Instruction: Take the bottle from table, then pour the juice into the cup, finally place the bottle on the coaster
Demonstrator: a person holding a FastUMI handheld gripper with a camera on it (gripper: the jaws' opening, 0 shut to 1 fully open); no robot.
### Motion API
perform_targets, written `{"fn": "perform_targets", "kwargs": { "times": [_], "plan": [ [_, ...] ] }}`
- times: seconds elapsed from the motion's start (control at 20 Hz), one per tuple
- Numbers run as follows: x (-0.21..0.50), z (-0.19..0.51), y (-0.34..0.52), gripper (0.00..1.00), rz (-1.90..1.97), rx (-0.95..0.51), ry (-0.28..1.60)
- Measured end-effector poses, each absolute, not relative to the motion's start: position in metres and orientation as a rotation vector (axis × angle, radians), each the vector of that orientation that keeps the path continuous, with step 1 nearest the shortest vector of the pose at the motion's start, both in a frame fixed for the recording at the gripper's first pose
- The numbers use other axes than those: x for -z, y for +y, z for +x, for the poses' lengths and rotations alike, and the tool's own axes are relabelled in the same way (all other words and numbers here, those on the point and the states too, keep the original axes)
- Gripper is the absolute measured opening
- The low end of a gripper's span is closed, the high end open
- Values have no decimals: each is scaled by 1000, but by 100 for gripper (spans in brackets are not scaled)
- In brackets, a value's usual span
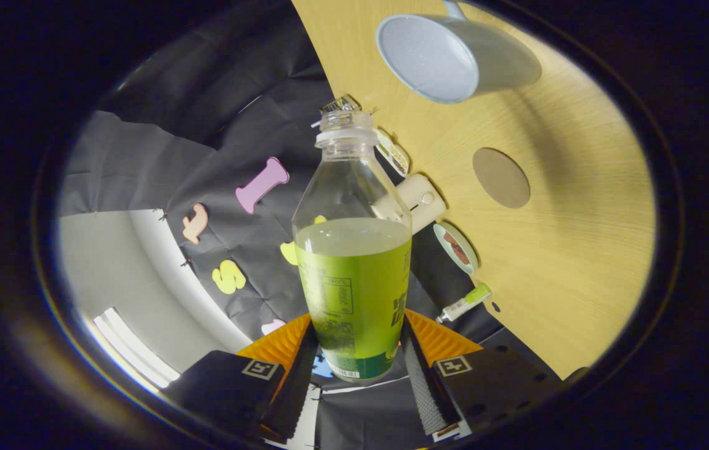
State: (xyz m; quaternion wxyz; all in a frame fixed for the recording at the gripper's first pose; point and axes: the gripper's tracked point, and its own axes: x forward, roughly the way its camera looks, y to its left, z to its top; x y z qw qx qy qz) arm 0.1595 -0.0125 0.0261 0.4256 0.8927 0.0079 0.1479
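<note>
Gripper (357, 350) clamped low on open bottle (354, 250); half full, thin plastic, likely squashy and sloshing; grip gently.

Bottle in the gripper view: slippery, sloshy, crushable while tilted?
The bottle, held between the gripper fingers, is uncapped and over half full, so it is probably fairly heavy and may spill. Its thin clear plastic likely dents. The glossy label may slip.
</note>
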Motion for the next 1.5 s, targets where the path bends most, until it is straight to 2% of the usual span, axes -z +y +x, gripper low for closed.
{"fn": "perform_targets", "kwargs": {
  "times": [1.1,1.5],
  "plan": [
    [-30,161,-10,76,2205,-349,-7],
    [6,151,17,76,1890,-285,104]
  ]
}}
